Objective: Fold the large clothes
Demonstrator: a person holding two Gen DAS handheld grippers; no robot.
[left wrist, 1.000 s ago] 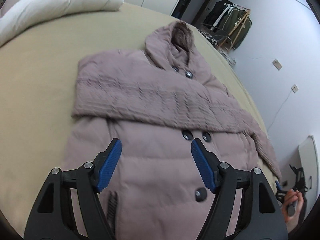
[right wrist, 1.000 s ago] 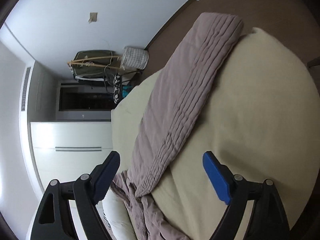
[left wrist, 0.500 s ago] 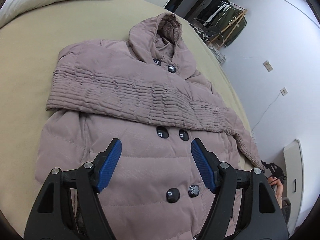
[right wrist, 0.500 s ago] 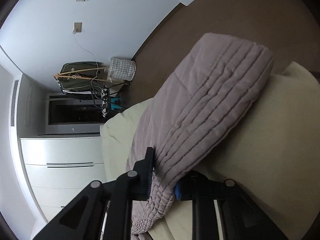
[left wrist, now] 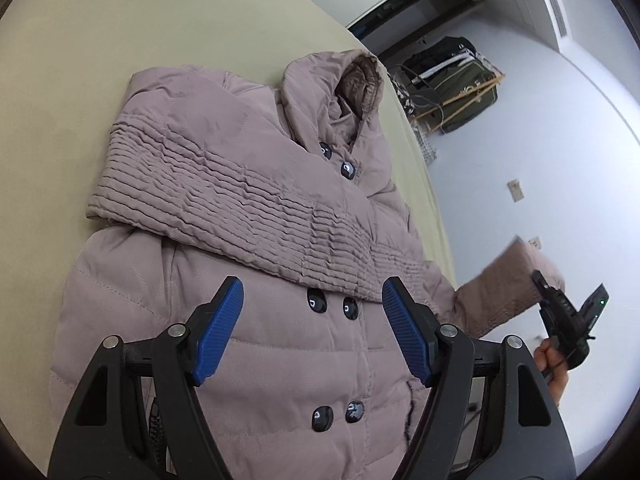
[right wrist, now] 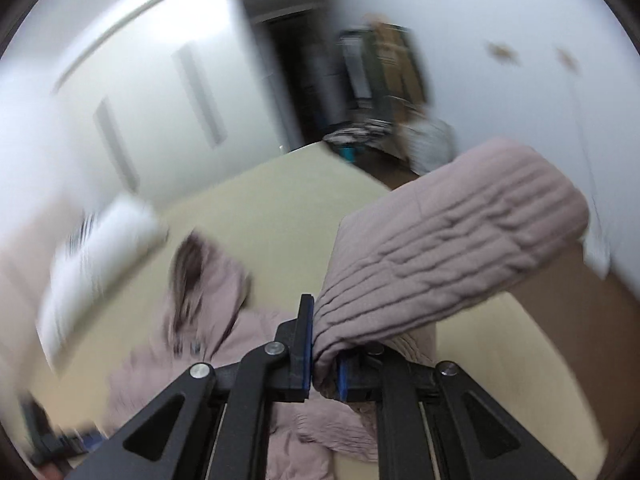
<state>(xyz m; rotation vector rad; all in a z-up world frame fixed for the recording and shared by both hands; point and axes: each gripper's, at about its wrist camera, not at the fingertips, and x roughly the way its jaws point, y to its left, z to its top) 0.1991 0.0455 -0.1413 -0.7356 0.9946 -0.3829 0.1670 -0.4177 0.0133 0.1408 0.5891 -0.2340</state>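
Observation:
A mauve quilted hooded coat (left wrist: 256, 216) lies face up on the beige bed (left wrist: 60, 80), one sleeve folded across its chest. My left gripper (left wrist: 312, 324) is open and empty, hovering above the coat's middle buttons. My right gripper (right wrist: 323, 360) is shut on the coat's other sleeve (right wrist: 440, 248) and holds the cuff lifted off the bed. The right gripper (left wrist: 560, 312) also shows in the left wrist view at the coat's right side, with the raised sleeve (left wrist: 504, 284). The right wrist view is blurred by motion.
A white pillow (right wrist: 96, 248) lies at the head of the bed. White wardrobes (right wrist: 160, 92) stand behind it. A rack with dark bags (left wrist: 452, 80) stands by the far wall. The bed's right edge drops to a brown floor (right wrist: 560, 288).
My right gripper closed on the hanging sleeve and swung it up and inward toward the coat. My left gripper moved down over the coat, still open.

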